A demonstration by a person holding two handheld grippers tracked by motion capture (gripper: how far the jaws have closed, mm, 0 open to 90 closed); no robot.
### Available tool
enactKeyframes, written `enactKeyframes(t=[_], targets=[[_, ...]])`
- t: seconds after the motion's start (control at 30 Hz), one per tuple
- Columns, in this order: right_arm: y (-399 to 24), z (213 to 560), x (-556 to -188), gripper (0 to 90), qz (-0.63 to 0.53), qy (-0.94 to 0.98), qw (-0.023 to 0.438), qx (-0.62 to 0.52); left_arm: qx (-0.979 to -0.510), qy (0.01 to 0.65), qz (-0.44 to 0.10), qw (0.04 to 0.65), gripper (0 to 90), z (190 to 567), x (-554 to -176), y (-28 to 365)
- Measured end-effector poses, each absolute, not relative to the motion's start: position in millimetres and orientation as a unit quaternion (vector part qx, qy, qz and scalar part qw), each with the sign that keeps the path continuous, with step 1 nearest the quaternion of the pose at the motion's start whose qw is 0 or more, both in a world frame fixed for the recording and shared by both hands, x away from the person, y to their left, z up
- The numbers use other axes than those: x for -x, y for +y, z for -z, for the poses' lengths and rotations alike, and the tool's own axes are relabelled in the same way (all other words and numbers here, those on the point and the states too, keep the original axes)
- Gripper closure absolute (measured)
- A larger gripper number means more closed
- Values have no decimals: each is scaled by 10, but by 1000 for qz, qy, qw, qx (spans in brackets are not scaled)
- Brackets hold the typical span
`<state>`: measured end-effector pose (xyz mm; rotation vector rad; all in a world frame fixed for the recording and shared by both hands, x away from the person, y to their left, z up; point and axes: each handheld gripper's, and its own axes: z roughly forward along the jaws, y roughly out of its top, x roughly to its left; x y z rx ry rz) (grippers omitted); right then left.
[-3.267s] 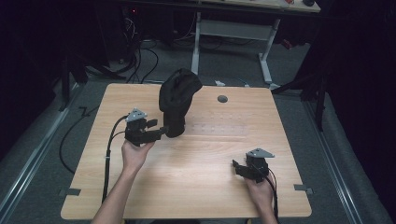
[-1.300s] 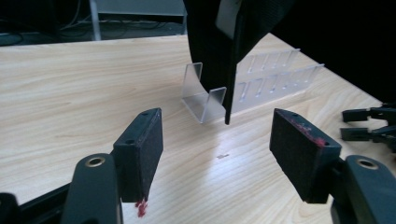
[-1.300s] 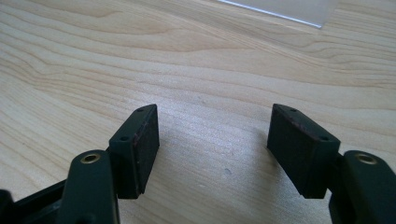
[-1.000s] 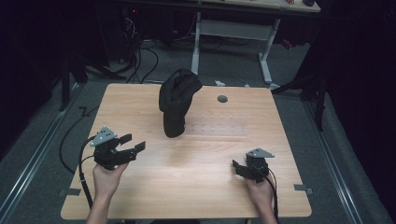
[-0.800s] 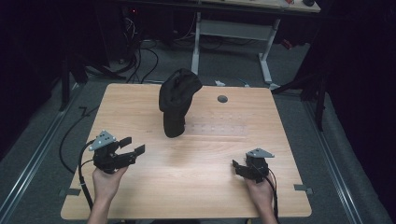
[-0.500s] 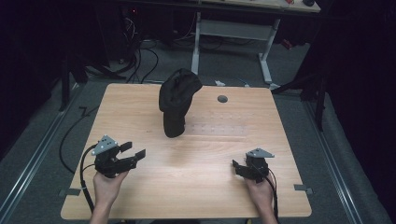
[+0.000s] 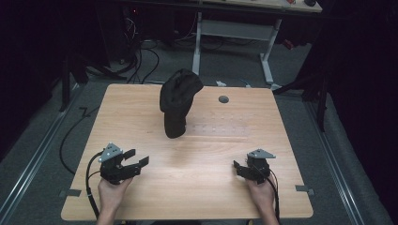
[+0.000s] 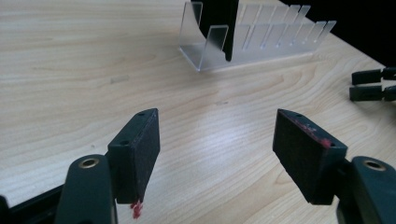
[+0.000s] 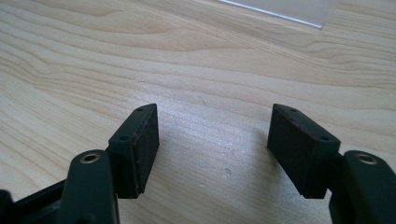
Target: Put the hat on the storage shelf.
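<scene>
One big wooden table holds a black cap that sits on a clear rack, so that job looks done. Left hand-held gripper and right hand-held gripper rest near the front edge, wide and empty.

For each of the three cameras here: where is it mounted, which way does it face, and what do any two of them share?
High view: above the person's side, looking forward and down on the light wooden table; both forearms, left gripper and right gripper show.
Left gripper view: rides the left gripper, low over the wood, facing the clear plastic slotted rack; its own open jaws show.
Right gripper view: rides the right gripper, facing bare wood; its own open jaws show.
Shared: high and left gripper views both show the black cap on the rack.
</scene>
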<state>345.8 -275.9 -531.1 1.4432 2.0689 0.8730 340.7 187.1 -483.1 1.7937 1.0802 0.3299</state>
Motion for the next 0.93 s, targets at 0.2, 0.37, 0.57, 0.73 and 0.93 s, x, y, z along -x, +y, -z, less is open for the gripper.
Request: enactKeyframes(t=[0.2,0.37,0.57,0.73,0.93], targets=[[-2758,5310,-3457,341,-318,753,233,-527,-754,445,-146,461,322,4985,-3411,1782],[-2758,5310,-3456,342,-318,753,233,-527,-777,440,-166,418,315,5116,-3453,1680],[-2758,5310,-3456,342,-318,753,233,-526,-789,444,-184,383,291,5236,-3494,1622],[-2758,5310,-3455,341,-318,753,233,-526,-795,453,-194,355,253,5364,-3503,1590],[-2758,5310,-3455,341,-318,753,233,-526,-795,453,-191,355,246,5364,-3500,1588]])
